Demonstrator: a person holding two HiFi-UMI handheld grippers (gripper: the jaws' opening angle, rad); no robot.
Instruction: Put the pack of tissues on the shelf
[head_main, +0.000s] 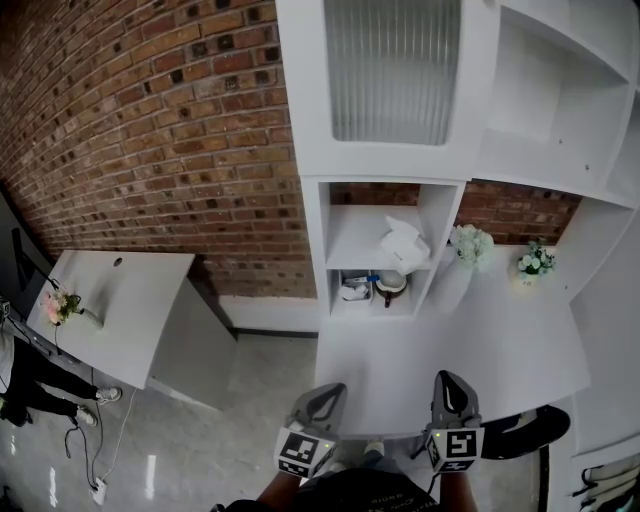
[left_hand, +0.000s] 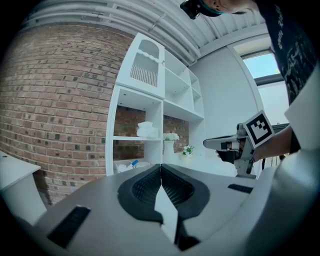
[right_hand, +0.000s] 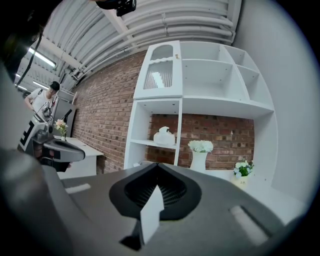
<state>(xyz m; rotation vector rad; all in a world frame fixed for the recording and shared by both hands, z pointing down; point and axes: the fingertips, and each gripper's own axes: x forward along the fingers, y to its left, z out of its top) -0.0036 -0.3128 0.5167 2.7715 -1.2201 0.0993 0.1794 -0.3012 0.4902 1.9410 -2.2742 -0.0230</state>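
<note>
Both my claws are closed and hold nothing. My left claw (left_hand: 161, 169) has its two jaws pressed flat together, and my right claw (right_hand: 157, 169) is the same, jaws meeting with nothing between them. From the head view they sit side by side at the near edge of the white desk (head_main: 480, 340), both pointing toward the shelf unit (head_main: 315, 240) at the far end.

The pack of tissues (head_main: 404, 243) lies on the upper open shelf (head_main: 352, 245) of that unit, well apart from both claws. It sits toward the right side of the compartment, just under the cabinet door with ribbed glass (head_main: 392, 70). The compartment below it holds a few small things, one of them a bowl (head_main: 390, 285); the rest are too small for me to name.

On the desk just to the right of the shelf unit stands a white vase of pale flowers (head_main: 470, 250), and further right, near the brick wall (head_main: 150, 130), a small pot of flowers (head_main: 535, 262).

Off to my left is a smaller desk (head_main: 130, 300) against the brick wall, carrying a bunch of pink flowers (head_main: 60, 305). A person (right_hand: 42, 102) stands beside it.
</note>
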